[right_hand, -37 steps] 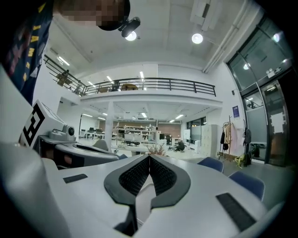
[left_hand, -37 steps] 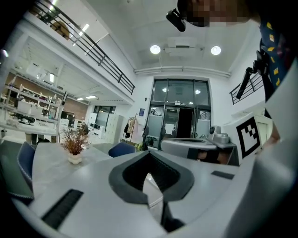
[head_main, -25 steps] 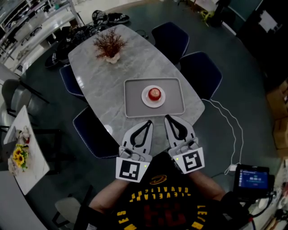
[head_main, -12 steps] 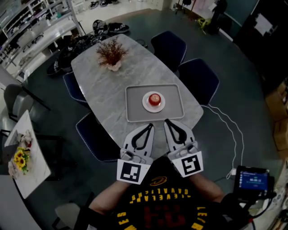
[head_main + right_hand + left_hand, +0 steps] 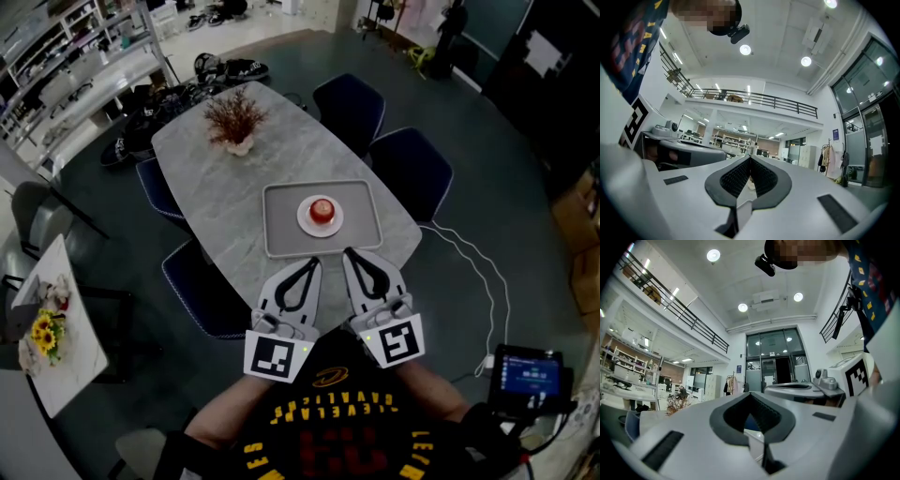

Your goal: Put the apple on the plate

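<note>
In the head view a red apple [image 5: 322, 208] sits on a small white plate [image 5: 307, 222], which rests in the middle of a grey tray [image 5: 277, 217] on the marble table [image 5: 216, 178]. My left gripper [image 5: 312, 262] and right gripper [image 5: 348, 253] are held side by side near my chest, just short of the table's near edge, tips towards the tray. Both are shut with nothing between the jaws. The left gripper [image 5: 751, 394] and right gripper [image 5: 750, 158] views look out level across the room, with the apple and plate out of sight.
A dried red plant in a pot [image 5: 232, 117] stands at the table's far end. Dark blue chairs [image 5: 411, 169] ring the table on both sides. A white cable [image 5: 473, 253] runs over the floor at right, near a screen [image 5: 530, 373]. A small table with sunflowers [image 5: 42, 333] stands at left.
The head view has drawn back a little, so the table and tray sit slightly lower and smaller. Both grippers stay shut in the same pose by my chest.
</note>
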`<state>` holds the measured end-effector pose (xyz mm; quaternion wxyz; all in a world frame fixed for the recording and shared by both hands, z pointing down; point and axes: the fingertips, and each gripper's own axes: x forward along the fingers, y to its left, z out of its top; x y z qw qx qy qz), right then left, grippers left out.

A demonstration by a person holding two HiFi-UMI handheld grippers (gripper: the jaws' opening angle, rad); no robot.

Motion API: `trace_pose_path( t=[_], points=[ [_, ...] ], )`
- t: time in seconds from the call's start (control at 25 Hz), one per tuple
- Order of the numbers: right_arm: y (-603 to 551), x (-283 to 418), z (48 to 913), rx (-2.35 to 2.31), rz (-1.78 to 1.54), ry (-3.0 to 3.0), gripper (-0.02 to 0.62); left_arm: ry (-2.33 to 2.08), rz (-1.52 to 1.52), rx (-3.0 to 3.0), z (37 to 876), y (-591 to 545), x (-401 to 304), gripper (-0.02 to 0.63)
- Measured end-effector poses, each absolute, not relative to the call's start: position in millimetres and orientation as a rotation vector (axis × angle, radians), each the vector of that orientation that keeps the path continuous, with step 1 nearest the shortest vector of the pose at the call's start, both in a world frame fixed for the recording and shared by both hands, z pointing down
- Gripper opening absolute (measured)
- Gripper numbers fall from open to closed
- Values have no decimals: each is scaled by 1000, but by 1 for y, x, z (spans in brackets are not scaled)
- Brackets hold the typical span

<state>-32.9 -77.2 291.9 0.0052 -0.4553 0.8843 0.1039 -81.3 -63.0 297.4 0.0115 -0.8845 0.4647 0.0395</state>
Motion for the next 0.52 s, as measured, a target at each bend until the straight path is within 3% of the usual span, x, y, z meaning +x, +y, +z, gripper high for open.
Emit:
trace_pose_path(
  t=[0.52],
  points=[
    [-83, -29, 304, -1415, 288, 2771, 6, 1492, 114, -2761, 310, -70, -81, 2]
  ],
)
